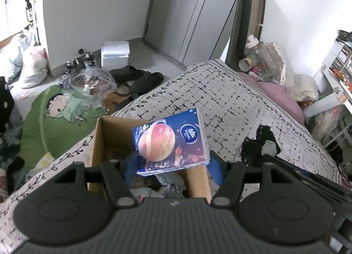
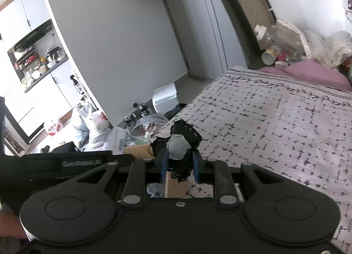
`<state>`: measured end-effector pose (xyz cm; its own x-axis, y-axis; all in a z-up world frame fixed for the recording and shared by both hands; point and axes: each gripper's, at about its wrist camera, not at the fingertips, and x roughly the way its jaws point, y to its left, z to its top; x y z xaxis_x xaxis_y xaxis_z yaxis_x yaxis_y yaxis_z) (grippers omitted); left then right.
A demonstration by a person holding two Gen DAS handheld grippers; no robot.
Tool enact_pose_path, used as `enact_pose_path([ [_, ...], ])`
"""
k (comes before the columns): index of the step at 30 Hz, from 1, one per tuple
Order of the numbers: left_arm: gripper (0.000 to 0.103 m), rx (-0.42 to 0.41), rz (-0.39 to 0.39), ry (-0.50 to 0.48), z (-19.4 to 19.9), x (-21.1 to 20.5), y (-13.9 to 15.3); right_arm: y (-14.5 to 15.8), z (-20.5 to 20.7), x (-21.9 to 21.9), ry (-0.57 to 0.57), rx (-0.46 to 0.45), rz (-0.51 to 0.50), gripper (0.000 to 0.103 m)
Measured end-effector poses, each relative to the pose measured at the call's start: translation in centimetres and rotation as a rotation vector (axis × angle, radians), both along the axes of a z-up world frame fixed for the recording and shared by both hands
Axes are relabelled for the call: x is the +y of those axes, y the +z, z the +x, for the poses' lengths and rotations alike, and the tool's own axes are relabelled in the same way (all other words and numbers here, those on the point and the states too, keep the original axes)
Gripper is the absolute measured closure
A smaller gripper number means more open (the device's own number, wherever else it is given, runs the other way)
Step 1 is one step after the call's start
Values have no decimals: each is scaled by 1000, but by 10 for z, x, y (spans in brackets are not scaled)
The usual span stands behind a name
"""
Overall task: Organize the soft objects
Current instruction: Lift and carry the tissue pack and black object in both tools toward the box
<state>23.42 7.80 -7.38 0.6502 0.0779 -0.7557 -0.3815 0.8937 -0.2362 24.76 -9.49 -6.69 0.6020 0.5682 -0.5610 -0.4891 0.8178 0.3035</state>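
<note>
- Grey wall (image 1: 88, 11) meets grey wardrobe doors (image 1: 187, 11).
- Patterned bedspread (image 2: 275, 121) covers the bed.
- Green cartoon rug (image 1: 44, 121) and black slippers (image 1: 140, 77) lie on the floor.

Your left gripper (image 1: 173, 167) has blue pads on black fingers, and so does your right gripper (image 2: 180, 165). The tissue pack (image 1: 170, 141) you see is deep blue with a pink-and-peach ringed planet and a white logo in a round blue badge. The cardboard box (image 1: 100, 143) is plain brown. The cloth bundle (image 2: 181, 143) is black with white dotted stitching around a grey patch. The bedspread (image 1: 231, 104) is pale with black broken grid lines and a leafy vine border. The floor rug (image 1: 44, 121) is green with a cartoon child.
</note>
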Motion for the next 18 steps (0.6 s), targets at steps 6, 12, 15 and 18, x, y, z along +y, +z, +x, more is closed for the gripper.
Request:
enact_pose_path([
  [6, 38, 31, -29, -21, 6, 13, -20, -3, -4, 15, 11, 1, -5, 80],
  [12, 38, 48, -71, -43, 13, 16, -39, -9, 2, 22, 1, 9, -21, 80],
  [15, 38, 53, -78, -59, 19, 14, -46, -12, 5, 23, -8, 15, -24, 80],
  [18, 36, 67, -100, -68, 25, 14, -53, -14, 7, 23, -16, 20, -24, 80],
])
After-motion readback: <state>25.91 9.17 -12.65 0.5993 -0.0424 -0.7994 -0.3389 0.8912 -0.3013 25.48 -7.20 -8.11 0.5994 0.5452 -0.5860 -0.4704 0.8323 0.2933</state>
